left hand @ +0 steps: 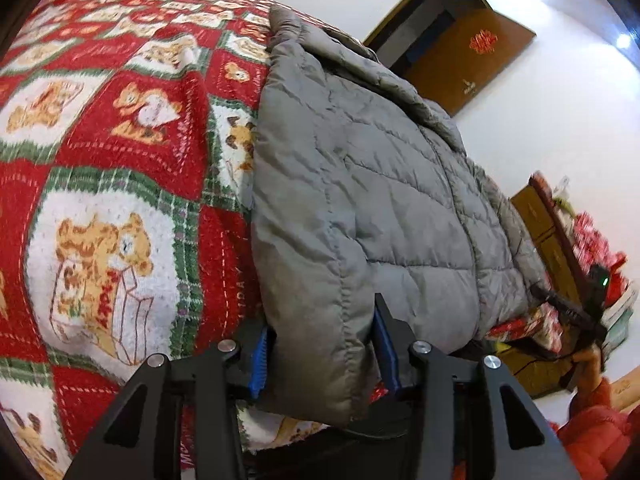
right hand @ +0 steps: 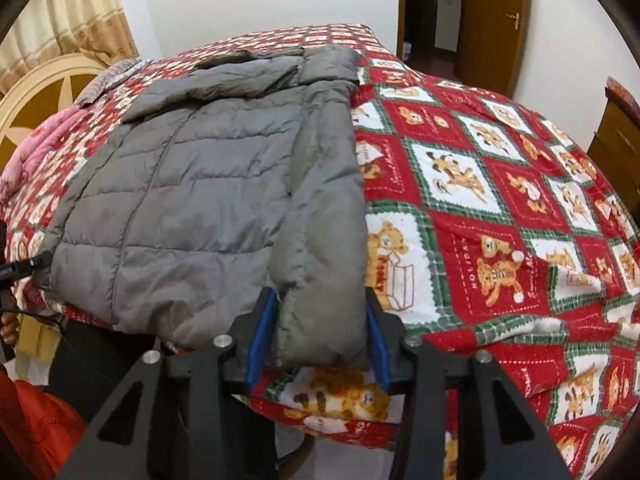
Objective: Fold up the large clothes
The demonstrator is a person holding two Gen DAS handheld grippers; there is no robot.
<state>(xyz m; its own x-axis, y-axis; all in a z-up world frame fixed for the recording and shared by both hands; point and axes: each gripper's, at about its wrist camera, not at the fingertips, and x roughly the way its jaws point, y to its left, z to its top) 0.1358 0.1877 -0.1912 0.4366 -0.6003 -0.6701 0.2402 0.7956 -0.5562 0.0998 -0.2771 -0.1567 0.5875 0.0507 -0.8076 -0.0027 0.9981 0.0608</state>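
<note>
Left gripper [left hand: 324, 348] straddling grey jacket [left hand: 380, 184] cuff, bear-print blanket [left hand: 120, 140] beneath

the jacket [right hand: 208, 200] hem hides both grippers' inner pads; whether they pinch the cloth is unclear

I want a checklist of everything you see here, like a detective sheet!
Surface: bed with a red teddy-bear blanket.
Job's things: grey puffy jacket lying flat, hem hanging off the bed edge.
Clutter: pink quilt by the headboard.
Tongs: left tongs and right tongs each open around a jacket corner, not squeezing.
Cables: black cable near the bed edge.
Surroundings: brown door, curtain, white walls.
</note>
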